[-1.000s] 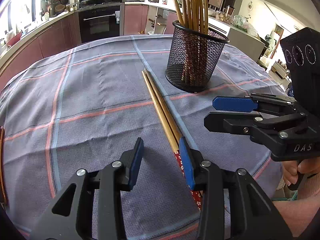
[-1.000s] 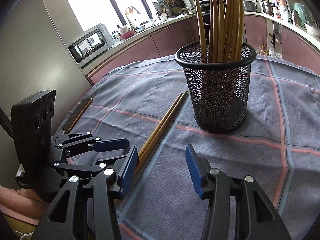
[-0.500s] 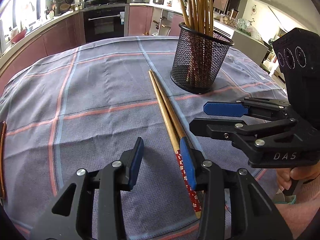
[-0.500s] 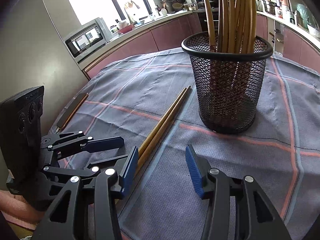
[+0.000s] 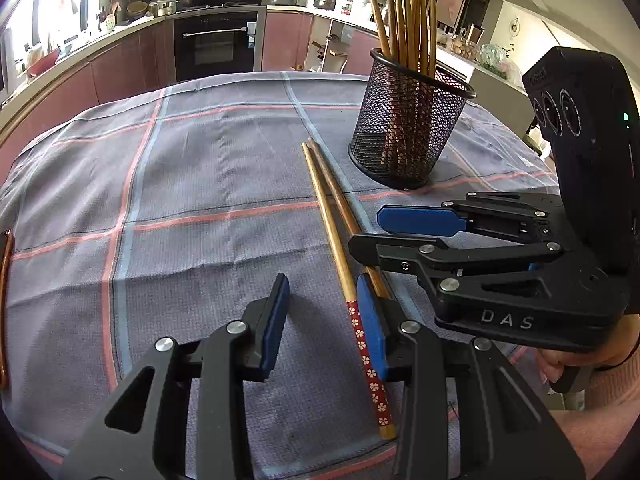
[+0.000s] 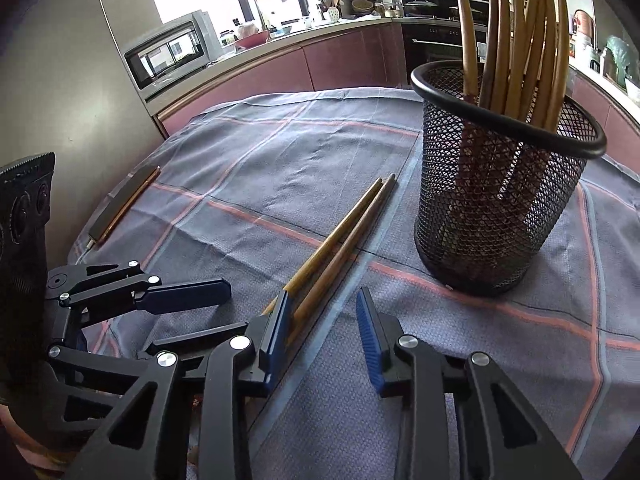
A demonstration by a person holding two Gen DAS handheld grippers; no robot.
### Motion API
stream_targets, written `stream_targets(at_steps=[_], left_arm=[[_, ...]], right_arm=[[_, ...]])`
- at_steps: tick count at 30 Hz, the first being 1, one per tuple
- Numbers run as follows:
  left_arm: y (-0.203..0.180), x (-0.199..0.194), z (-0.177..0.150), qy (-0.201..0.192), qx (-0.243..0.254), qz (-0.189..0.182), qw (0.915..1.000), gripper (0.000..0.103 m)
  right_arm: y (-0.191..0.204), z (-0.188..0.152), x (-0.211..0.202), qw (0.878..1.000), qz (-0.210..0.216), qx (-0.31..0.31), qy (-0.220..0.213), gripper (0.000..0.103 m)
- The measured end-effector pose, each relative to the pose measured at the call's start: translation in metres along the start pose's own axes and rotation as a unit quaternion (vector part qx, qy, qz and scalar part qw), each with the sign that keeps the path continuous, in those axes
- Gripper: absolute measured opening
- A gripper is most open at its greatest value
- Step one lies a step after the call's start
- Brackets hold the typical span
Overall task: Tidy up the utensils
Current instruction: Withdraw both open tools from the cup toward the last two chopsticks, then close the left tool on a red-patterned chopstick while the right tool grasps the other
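Two wooden chopsticks (image 5: 328,200) (image 6: 340,236) lie side by side on the checked cloth, their thin ends near a black mesh cup (image 5: 408,132) (image 6: 492,200) holding several more. My left gripper (image 5: 323,320) (image 6: 228,308) straddles the red flowered end of one chopstick. Its jaws are closing slightly and the pads are not pressing. My right gripper (image 6: 324,332) (image 5: 384,236) comes in from the side over the middle of the pair. Its jaws are closing, with the sticks lying against the left pad (image 6: 280,328) and the right pad still apart.
A flat dark bar with a copper edge (image 6: 124,204) lies at the table's left rim. The cloth's front edge (image 5: 320,464) is close below the left gripper. A person's hand (image 5: 580,360) holds the right gripper. Kitchen counters and an oven stand behind.
The right gripper has moved in toward the chopsticks and its jaws have narrowed around them. The left gripper has stayed over the flowered end.
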State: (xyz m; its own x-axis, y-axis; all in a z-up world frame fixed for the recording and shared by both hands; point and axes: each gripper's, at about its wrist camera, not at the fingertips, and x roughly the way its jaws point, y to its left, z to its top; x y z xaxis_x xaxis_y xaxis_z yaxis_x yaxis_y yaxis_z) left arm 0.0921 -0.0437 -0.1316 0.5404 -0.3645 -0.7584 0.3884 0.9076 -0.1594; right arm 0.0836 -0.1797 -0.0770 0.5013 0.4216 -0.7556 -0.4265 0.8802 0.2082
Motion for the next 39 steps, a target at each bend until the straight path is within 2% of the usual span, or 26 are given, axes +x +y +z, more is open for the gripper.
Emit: stream_targets(at_steps=[16, 24, 26, 29, 34, 39], left_arm=[[-0.001, 0.002, 0.002, 0.002, 0.004, -0.01, 0.9999, 0.033], [-0.005, 0.008, 0.005, 0.004, 0.006, -0.009, 0.9999, 0.025], [-0.004, 0.008, 0.005, 0.004, 0.003, -0.011, 0.9999, 0.019], [-0.004, 0.006, 0.003, 0.005, -0.002, -0.012, 0.9999, 0.018], [-0.003, 0.005, 0.004, 0.006, -0.008, -0.013, 0.9999, 0.019], [0.001, 0.009, 0.014, 0.002, -0.006, -0.007, 1.0, 0.027]], right_arm=[[-0.019, -0.002, -0.008, 1.0, -0.002, 0.014, 0.014, 0.028], [-0.019, 0.004, -0.002, 1.0, -0.008, 0.015, 0.007, 0.028], [-0.018, 0.004, -0.002, 1.0, -0.011, 0.012, 0.006, 0.024], [-0.019, 0.003, -0.003, 1.0, -0.003, 0.013, 0.008, 0.016], [-0.019, -0.003, -0.011, 1.0, -0.001, 0.012, 0.011, 0.011], [-0.025, -0.004, -0.017, 1.0, -0.009, 0.02, 0.011, 0.013]])
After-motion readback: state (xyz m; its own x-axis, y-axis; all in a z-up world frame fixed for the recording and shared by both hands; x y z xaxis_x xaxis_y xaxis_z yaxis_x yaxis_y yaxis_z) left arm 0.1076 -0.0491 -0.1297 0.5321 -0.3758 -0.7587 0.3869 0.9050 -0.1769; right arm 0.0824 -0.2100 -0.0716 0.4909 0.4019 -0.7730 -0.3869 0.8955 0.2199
